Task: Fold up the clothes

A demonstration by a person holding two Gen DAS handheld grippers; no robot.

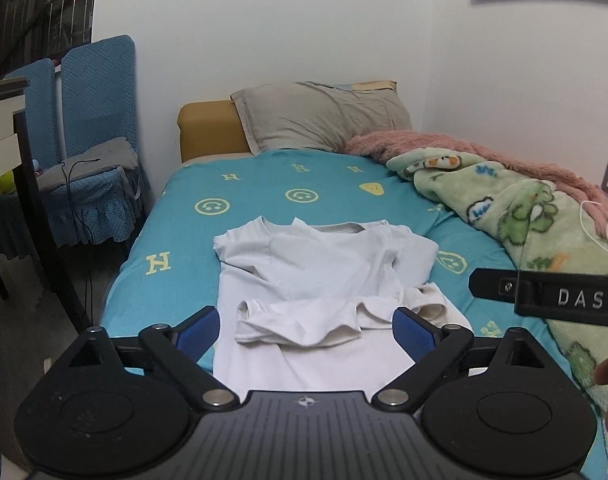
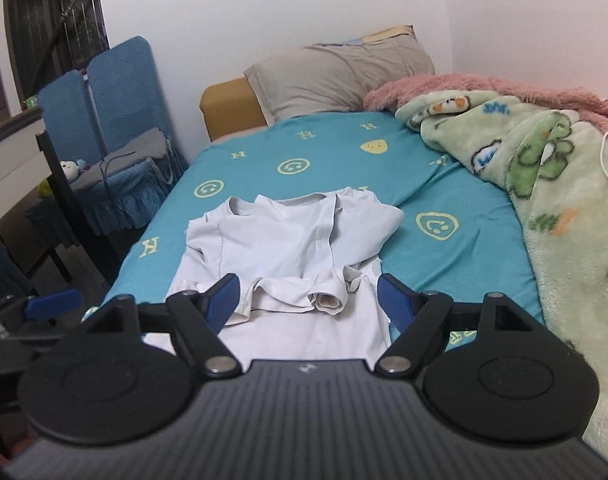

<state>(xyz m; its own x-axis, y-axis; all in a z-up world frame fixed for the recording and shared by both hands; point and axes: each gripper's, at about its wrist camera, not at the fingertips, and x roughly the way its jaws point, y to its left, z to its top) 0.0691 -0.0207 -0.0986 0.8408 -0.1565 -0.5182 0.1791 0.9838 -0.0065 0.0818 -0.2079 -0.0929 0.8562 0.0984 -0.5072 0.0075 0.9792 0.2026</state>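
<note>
Left wrist view looks down the bed (image 1: 176, 280) with the left tongs (image 1: 306, 330) spread wide and nothing between the blue pads; the right wrist view shows the right tongs (image 2: 304, 300) likewise apart and empty, both hanging above the near part of the bed. The white T-shirt (image 1: 324, 264) lies on the teal sheet, roughly midway between the two long sides and toward the foot edge, its collar pointing at the pillow (image 1: 324, 120). Both sleeves are already turned in over the chest, and one short sleeve (image 1: 300, 320) lies bunched across the middle.

The shirt looks thin, light and limp, so it should sag and slide wherever it is not supported, and the loose sleeve may flop open when the cloth is lifted. A sensible hold seems to be the two hem corners nearest the foot edge, one per tongs, pinching both layers and carrying them toward the collar.

A green fleece blanket (image 1: 544, 220) with a pink one (image 1: 424, 144) behind it is heaped along the bed's right side, near the shirt's shoulder but apart from it. Blue-covered chairs (image 1: 96, 120) stand off the left side, well clear.
</note>
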